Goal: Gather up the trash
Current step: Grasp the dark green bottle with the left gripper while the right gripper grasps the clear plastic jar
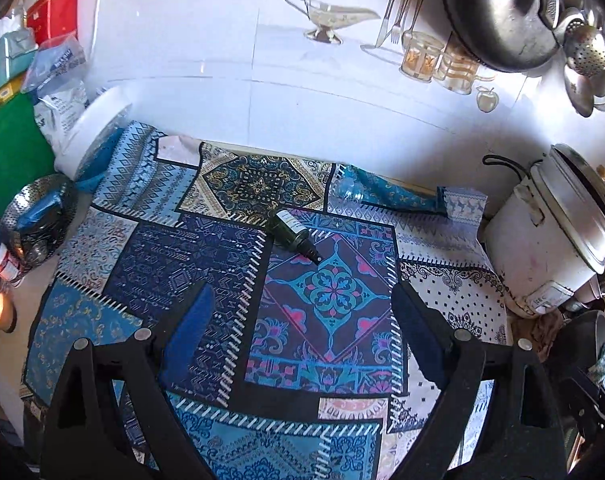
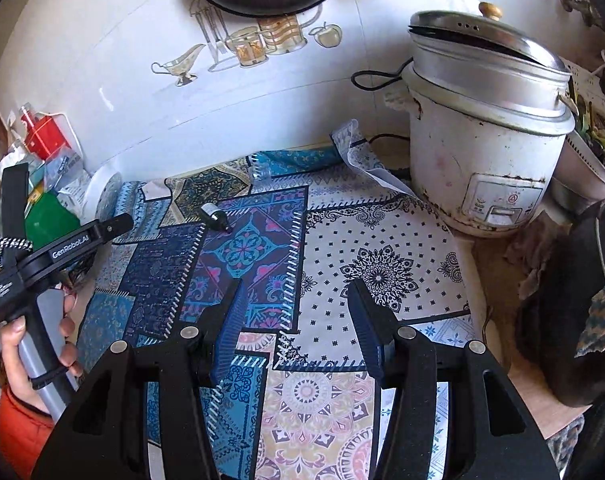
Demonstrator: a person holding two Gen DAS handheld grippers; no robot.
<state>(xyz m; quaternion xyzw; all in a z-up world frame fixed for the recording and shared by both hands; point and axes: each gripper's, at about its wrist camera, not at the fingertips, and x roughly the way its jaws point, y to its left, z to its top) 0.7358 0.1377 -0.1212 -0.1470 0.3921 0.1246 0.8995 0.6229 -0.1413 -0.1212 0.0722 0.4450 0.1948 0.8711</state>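
1. Small dark dropper bottle point(image 1: 298, 236): lying on its side on the patterned tablecloth point(image 1: 206, 264), nozzle tip toward the camera and to the right, label end toward the wall. Same bottle point(image 2: 216, 218) in the right wrist view, left of centre, well apart from both sets of fingers.
2. Left gripper point(image 1: 298, 320): jaws spread wide, nothing between the blue-padded fingers point(image 1: 190, 328); positioned above the cloth, short of the bottle.
3. Right gripper point(image 2: 298, 320): jaws likewise wide apart, empty, over the white dotted patch of the cloth.
4. Left hand point(image 2: 34, 340): wrapped round the handle of the left tool, at the left edge of the right wrist view.
5. White rice cooker point(image 2: 482, 128): at the right, metal lid sitting askew, black cord trailing behind.
6. Clear crumpled plastic bottle point(image 1: 344, 190): lying by the wall on the far edge of the cloth.
7. Perforated metal strainer point(image 1: 38, 220): at the left, holding dark and blue wrappers.
8. White tub point(image 1: 92, 132): beside bags and boxes in the left corner.
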